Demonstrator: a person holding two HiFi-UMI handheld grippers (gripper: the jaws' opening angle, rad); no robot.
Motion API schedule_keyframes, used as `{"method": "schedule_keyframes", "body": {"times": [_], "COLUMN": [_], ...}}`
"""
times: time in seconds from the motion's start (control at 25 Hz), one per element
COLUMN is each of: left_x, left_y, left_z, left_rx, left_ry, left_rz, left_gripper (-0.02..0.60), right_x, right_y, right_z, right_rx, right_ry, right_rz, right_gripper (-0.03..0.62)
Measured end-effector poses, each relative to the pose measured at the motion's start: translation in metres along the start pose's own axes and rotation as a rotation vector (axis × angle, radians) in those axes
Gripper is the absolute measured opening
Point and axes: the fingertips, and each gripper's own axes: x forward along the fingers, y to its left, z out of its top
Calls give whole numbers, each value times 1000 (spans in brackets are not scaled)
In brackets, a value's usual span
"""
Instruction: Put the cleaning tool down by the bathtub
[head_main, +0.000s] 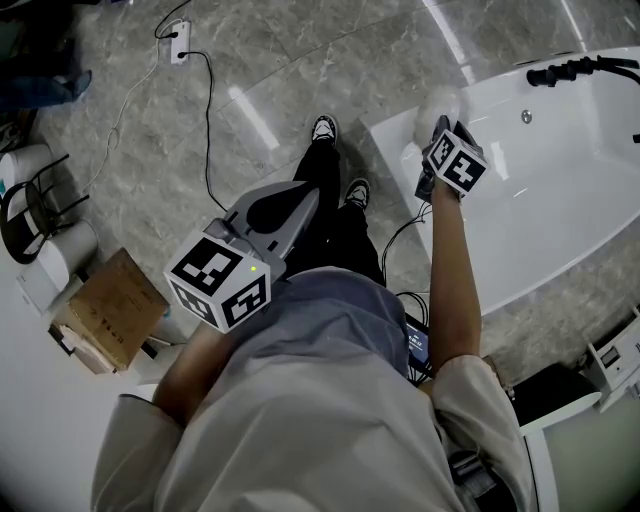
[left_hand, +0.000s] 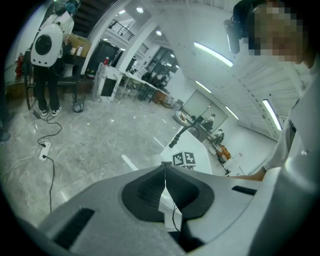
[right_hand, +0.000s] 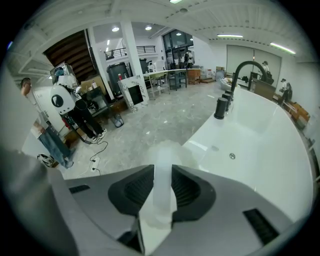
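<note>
The cleaning tool has a translucent white handle (right_hand: 162, 187) and a fluffy white head (head_main: 438, 102), blurred close to the lens in the right gripper view (right_hand: 168, 149). My right gripper (head_main: 437, 128) (right_hand: 162, 167) is shut on that handle and holds the tool over the near corner of the white bathtub (head_main: 560, 205) (right_hand: 260, 150). The head hangs above the tub's rim; whether it touches I cannot tell. My left gripper (head_main: 306, 195) (left_hand: 165, 168) is shut with nothing in it, held in front of the person's body over the floor.
A black faucet (head_main: 575, 70) (right_hand: 239, 82) stands on the tub's far rim. Black cables (head_main: 400, 235) run along the floor beside the tub, with a power strip (head_main: 180, 42) farther off. A cardboard box (head_main: 110, 305) and a stool (head_main: 30, 195) stand left. Another person (left_hand: 47, 55) stands far away.
</note>
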Motion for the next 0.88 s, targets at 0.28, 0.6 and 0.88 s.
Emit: {"method": "schedule_keyframes", "body": {"times": [0.28, 0.6, 0.88], "left_x": [-3, -9, -7], "left_y": [1, 0, -7], "left_z": [-1, -4, -5], "left_rx": [3, 8, 11], "left_ry": [-5, -11, -17], "left_rz": [-7, -16, -22], "left_gripper": [9, 9, 9], "right_x": [0, -6, -12], "right_y": [5, 9, 4], "right_z": [-4, -11, -14], "right_rx": [11, 26, 27], "right_ry": [17, 35, 41], "right_rz": [17, 24, 25], "right_gripper": [104, 135, 140]}}
